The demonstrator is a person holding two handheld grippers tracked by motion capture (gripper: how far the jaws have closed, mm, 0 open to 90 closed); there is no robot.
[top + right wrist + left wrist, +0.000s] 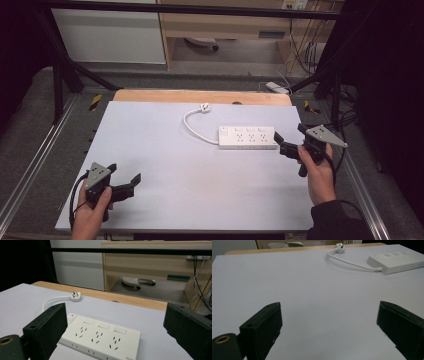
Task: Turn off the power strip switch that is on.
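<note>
left gripper point(125, 176) jaws apart, empty | right gripper point(290, 135) jaws apart beside power strip point(248, 137) | its sockets point(97, 336) face up

The power strip point(248, 137) is laid on the surface point(165, 165), toward its far right part. Its cord point(192, 125) is run leftward and back to the plug point(204, 107), behind the strip. The right tool point(289, 140) is held just right of the strip; the left tool point(125, 180) is held well apart, near and left.
</note>
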